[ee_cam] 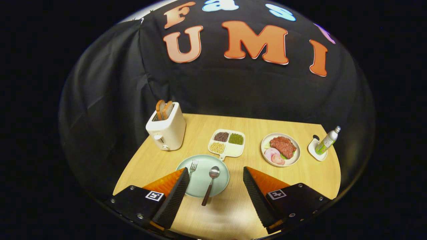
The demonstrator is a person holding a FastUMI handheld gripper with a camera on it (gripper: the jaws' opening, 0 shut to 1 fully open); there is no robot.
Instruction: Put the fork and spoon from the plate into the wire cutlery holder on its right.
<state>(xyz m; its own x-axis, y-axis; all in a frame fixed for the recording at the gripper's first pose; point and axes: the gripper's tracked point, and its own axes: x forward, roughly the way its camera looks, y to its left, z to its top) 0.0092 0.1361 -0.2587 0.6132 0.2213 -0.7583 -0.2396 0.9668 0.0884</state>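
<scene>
wooden counter point(293, 173) under booth lights: hand-held gripper point(216, 175) hung released over the plate point(200, 186), fingers spread wide to straddle the spoon point(210, 185), fork point(193, 166) alongside.

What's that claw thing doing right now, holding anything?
Gripper: open, holding nothing; the spoon lies between its fingers on the green plate, and the fork is by the left finger.

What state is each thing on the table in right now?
gripper: fingers open, holding nothing
spoon: on the plate, handle over the rim
fork: on the plate, partly behind a finger
plate: flat on the table
toaster: two slices up
</scene>
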